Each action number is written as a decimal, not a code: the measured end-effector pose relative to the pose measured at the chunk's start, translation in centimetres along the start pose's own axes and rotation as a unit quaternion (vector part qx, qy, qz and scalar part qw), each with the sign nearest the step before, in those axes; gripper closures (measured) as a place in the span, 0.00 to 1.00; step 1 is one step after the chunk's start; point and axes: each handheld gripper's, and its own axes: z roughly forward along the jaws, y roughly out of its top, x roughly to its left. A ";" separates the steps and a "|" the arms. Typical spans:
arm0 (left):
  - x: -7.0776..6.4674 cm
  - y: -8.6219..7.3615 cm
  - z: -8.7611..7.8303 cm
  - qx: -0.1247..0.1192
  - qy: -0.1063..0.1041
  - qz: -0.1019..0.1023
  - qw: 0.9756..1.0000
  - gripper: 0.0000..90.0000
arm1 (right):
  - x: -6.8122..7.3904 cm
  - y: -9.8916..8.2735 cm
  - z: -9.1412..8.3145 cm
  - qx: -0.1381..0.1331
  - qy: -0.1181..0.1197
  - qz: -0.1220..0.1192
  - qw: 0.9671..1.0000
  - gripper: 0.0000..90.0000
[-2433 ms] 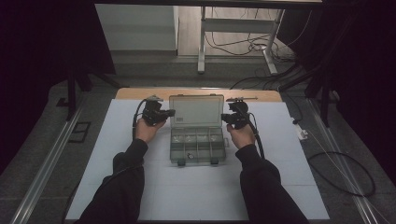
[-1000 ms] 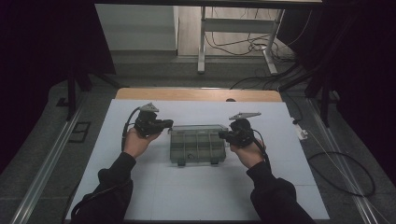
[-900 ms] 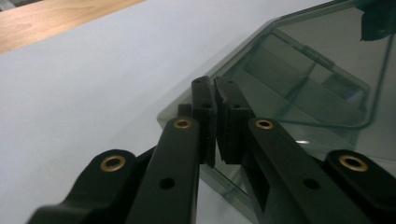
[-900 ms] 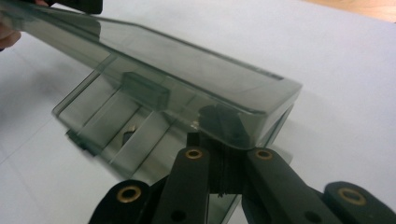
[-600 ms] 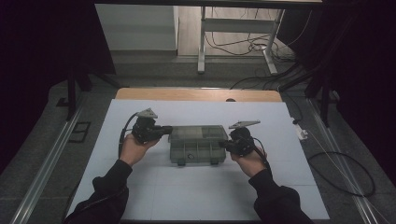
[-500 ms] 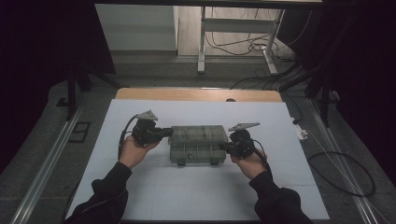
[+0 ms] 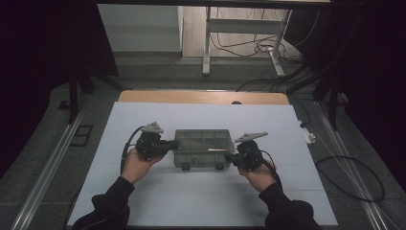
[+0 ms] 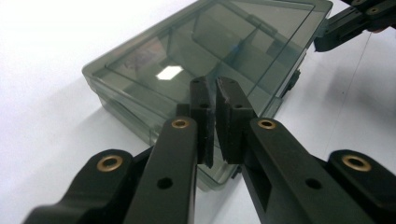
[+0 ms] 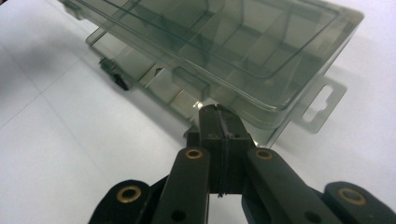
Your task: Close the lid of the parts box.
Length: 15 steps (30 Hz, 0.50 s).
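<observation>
High view, frame centre: left gripper (image 7: pixel 168 143) and right gripper (image 7: pixel 231 157), jaws closed and empty, flank the plastic box (image 7: pixel 203 148), probably to press its lid shut.

Organizer box (image 8: pixel 205 60) contents unreadable through smoky lid; near corner hidden behind left tool (image 8: pixel 215 116).

Lab-like recording space; white-topped table (image 7: pixel 201 191); floor cables (image 7: pixel 354 177); dark surroundings
</observation>
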 end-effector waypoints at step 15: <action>-1.1 -1.9 0.7 0.023 0.008 -0.007 1.000 0.96 | 0.5 0.0 -1.3 -0.018 0.000 -0.013 1.000 0.99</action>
